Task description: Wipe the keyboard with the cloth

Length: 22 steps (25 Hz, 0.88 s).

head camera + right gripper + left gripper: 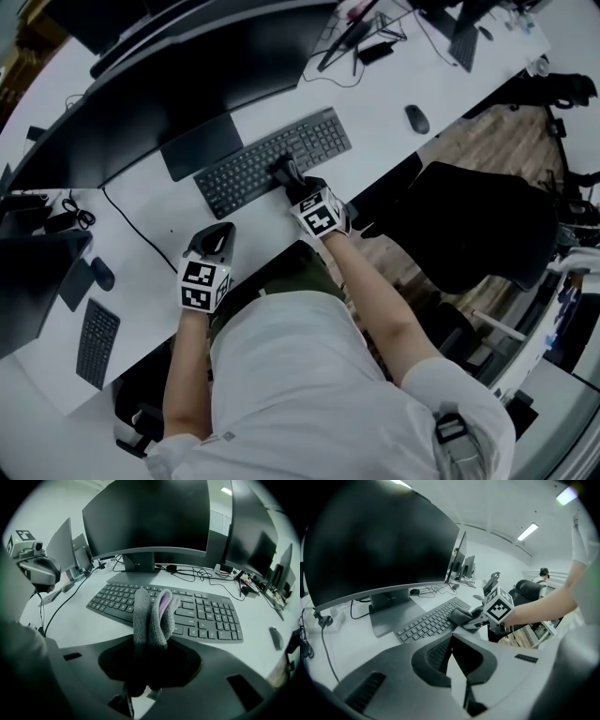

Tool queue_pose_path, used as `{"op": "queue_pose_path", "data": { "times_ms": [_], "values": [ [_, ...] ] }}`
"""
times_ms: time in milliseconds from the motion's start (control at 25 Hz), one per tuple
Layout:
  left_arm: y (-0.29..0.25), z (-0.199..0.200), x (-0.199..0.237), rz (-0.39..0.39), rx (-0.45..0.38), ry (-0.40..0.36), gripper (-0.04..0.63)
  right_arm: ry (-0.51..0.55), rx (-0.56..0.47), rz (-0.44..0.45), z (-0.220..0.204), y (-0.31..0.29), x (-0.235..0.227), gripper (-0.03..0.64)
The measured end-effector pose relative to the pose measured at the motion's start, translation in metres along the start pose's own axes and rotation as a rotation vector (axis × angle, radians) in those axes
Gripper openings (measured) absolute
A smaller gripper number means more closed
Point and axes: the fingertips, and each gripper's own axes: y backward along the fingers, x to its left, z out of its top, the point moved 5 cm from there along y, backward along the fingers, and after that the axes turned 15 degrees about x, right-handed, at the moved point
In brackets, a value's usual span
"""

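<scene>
From the head view, a person sits at a white desk [412, 84] with a dark keyboard [244, 173] lying slantwise in front of a large monitor [141, 103]. The right gripper [287, 174] reaches onto the near edge of the keyboard with a dark cloth [281, 167] at its tip. The left gripper [217, 231] rests on the bare desk well to the left of it, near the desk's edge. A mouse [416, 118] sits further along to the right, and a black chair [478, 225] stands beside the person. In the left gripper view, the left gripper [452, 653] has its jaws drawn together with nothing between them. Beyond it, the right gripper [474, 619] presses the cloth [459, 615] onto the keys at the near right part of the keyboard [426, 623], below the monitor [375, 550]. In the right gripper view, the right gripper [149, 667] is clamped on the folded grey cloth [151, 616], which stands up between its jaws in front of the keyboard [201, 613]. The left gripper [40, 569] shows at the far left.
</scene>
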Motion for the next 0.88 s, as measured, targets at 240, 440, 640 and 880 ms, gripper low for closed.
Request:
{"op": "queue_pose_path", "data": {
  "times_ms": [240,440,640,880],
  "values": [
    [-0.004,-0.007,0.000,-0.032,0.008,-0.031,-0.002,-0.050,0.005,-0.046,-0.008,0.002,-0.009,0.132],
    [-0.006,-0.007,0.001,-0.033,0.019,-0.038,-0.002,-0.077,0.008,-0.070,-0.010,0.004,-0.020,0.133],
    [-0.012,-0.001,0.001,-0.023,0.029,-0.030,-0.002,-0.071,0.011,-0.067,-0.008,0.005,-0.033,0.133],
    [-0.023,0.011,-0.005,-0.003,0.041,-0.006,-0.002,-0.051,0.010,-0.016,-0.007,0.006,-0.041,0.133]
  ]
}}
